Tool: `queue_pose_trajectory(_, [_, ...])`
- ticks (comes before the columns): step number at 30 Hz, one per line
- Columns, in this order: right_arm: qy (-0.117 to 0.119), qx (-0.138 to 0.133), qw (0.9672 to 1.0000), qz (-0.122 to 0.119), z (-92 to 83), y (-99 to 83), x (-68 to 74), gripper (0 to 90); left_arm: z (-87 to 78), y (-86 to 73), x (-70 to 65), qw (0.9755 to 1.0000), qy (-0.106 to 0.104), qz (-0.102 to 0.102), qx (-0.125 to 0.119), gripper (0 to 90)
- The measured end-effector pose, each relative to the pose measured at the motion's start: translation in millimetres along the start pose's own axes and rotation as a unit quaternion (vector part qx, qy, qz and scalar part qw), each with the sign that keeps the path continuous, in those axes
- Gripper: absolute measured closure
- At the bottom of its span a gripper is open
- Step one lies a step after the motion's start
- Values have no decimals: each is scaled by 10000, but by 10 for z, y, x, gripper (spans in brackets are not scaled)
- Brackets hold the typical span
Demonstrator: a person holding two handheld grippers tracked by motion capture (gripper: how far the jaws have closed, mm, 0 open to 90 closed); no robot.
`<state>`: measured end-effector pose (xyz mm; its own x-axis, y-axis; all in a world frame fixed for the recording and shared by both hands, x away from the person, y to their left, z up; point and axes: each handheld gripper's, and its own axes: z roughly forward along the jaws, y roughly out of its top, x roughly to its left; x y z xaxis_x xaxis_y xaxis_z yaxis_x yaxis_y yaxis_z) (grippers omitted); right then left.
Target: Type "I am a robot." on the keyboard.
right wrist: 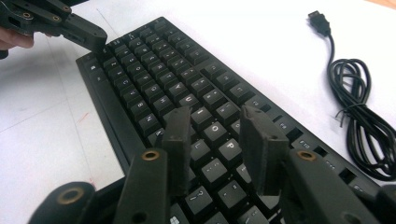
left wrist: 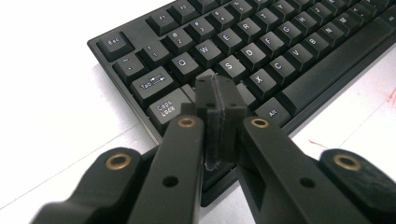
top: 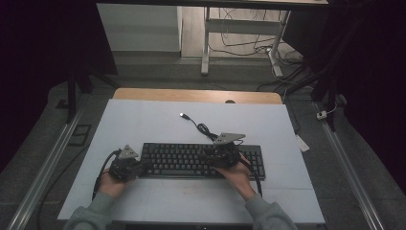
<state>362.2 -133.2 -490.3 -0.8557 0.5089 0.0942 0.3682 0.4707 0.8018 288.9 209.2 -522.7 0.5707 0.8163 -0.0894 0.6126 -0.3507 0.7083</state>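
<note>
Your left gripper (top: 139, 167) sits at the left end of the flat black plastic keyboard (top: 201, 160), its fingers (left wrist: 219, 105) pressed together with nothing between them and their tips resting among the keys by Caps Lock, likely to press a key or pin that end down; the keyboard itself lies lengthwise across the middle of the white surface (top: 143, 120), close in front of you; your right gripper (top: 210, 155) hangs over the keyboard's right half, its fingers (right wrist: 264, 144) standing apart above the keys around O and P and gripping nothing; I judge you mean to work the keys with both tools; the black cable with its bundled coil (top: 206, 129) trails off the back edge to a loose USB plug (top: 183, 115), so nothing tethers the keyboard; no container sits on the surface.
</note>
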Motion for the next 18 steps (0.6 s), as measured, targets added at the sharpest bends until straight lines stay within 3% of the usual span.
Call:
queue_pose_trajectory(3, [21, 40, 10000, 8, 22, 10, -1, 698, 11, -10, 6, 10000, 0, -8, 19, 888])
queue_pose_trajectory(8, [151, 87, 9998, 15, 101, 36, 9, 855, 8, -17, 14, 10000, 6, -18, 12, 888])
queue_pose_trajectory(18, [212, 165, 9996, -49, 193, 78, 27, 897, 11, -20, 19, 10000, 5, -16, 27, 887])
